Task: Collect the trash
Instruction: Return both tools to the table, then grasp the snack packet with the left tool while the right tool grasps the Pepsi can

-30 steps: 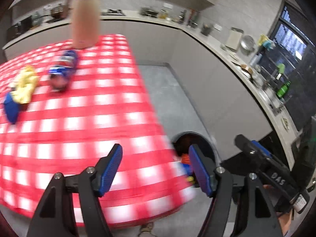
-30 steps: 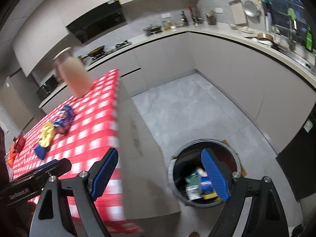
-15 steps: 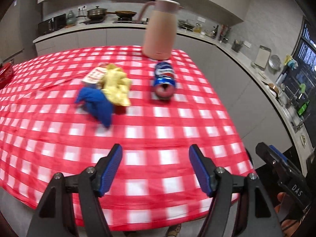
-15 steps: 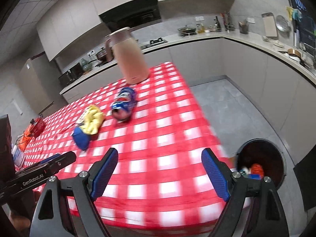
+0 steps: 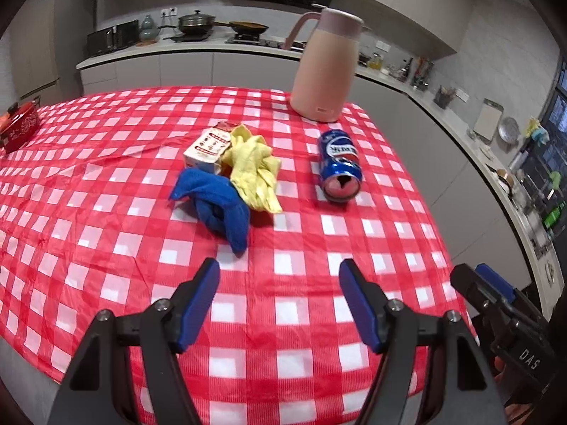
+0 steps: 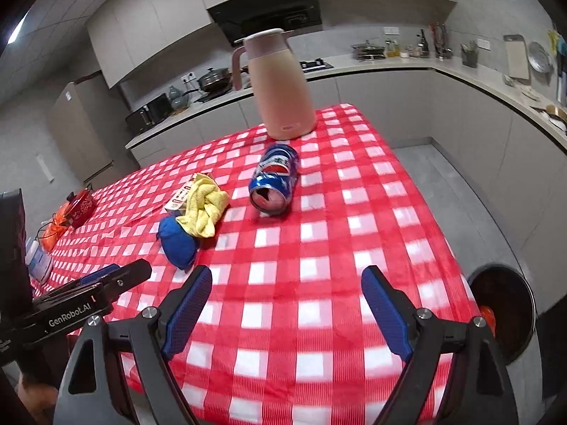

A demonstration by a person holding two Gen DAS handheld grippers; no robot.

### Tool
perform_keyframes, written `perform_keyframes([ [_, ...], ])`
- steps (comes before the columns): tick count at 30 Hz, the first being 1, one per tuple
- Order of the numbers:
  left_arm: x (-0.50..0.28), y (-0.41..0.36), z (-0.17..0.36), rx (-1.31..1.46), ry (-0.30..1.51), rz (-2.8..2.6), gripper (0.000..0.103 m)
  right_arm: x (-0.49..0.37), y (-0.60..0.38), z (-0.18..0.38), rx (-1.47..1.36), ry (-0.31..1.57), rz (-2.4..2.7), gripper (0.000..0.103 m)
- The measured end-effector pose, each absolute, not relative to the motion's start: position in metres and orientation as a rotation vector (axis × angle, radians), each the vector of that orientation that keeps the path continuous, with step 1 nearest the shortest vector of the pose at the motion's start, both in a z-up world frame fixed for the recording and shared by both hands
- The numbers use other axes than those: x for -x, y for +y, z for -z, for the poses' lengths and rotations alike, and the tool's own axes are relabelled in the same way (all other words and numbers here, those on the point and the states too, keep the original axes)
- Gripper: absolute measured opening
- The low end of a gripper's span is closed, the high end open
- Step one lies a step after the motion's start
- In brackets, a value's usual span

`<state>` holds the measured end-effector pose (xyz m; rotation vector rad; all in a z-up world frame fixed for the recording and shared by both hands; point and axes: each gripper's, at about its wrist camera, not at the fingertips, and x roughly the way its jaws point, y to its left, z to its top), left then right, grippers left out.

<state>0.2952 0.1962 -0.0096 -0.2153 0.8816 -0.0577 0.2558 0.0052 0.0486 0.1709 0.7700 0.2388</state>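
What moved: a second ago both cameras looked at the bin on the floor past the table edge; now both have swung round to face the table top, and the bin sits only in the lower right of the right wrist view.
Left gripper [image 5: 280, 299]: at the bottom of its view, over the near edge of the table, its blue pads apart with nothing between them.
Right gripper [image 6: 286, 304]: also low in its view over the near edge, pads spread wider, holding nothing.
Soda can [image 5: 339, 164]: one, blue, lying on its side right of the middle, its open top turned toward the cameras; the top looks dented.
Small carton [image 5: 209, 147]: one, white with red print, lying near the middle, touching the yellow cloth.
Yellow cloth [image 5: 253, 166]: one, crumpled, just beside the can's left, partly on the carton.
Blue cloth [image 5: 219, 205]: one, bunched up, touching the yellow cloth, nearest to the grippers.
Pink jug [image 5: 327, 67]: one, standing upright at the far edge, behind the can.
Table [image 5: 106, 248]: one, with a red and white checked cover.
Bin [image 6: 503, 315]: one, round and dark, on the floor, with something orange inside.
Red thing [image 5: 17, 124]: one, at the far left edge; too small to tell what.
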Motion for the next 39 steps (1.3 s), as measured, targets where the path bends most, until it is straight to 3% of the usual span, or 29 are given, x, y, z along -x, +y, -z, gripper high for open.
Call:
perform_keyframes([
  [19, -0.354, 0.226, 0.002, 0.169, 0.860, 0.008, 0.071, -0.327, 0.025, -0.058, -0.182, 0.747, -0.267, 0.088],
  [28, -0.406, 0.273, 0.019, 0.155, 0.890, 0.016, 0.071, -0.367, 0.057, -0.050, -0.173, 0.773, -0.188, 0.088],
  [39, -0.457, 0.277, 0.049, 0.094, 0.952, 0.057, 0.071, -0.424, 0.077, -0.027, -0.163, 0.826, -0.115, 0.088],
])
